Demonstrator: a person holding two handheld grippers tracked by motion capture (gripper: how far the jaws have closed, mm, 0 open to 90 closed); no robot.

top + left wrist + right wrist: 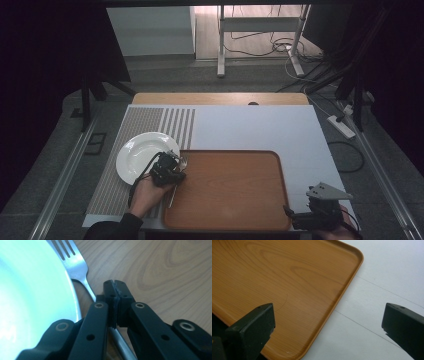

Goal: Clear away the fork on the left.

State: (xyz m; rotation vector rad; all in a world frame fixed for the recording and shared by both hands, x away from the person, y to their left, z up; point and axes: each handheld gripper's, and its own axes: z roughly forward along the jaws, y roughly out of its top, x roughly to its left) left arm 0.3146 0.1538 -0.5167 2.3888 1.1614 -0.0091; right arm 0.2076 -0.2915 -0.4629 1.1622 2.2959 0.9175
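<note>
Closest in, the left gripper (115,290) has its fingers (124,293) clenched tight on the fork (80,270) handle. The tines stick out ahead and left of them, right against the plate (32,297) rim, over the tray (160,272). I'd keep the pinch firm and the fork level so it doesn't swivel or scrape the plate. The right gripper (328,322) is released wide at the tray's corner on the counter (387,270).

The high view is dimly lit, its left and right edges lost in black; brighter light is seen at the far floor. The plate (32,295) is blown out to a greenish glare in the left gripper view, where the near jaws are blurred.
</note>
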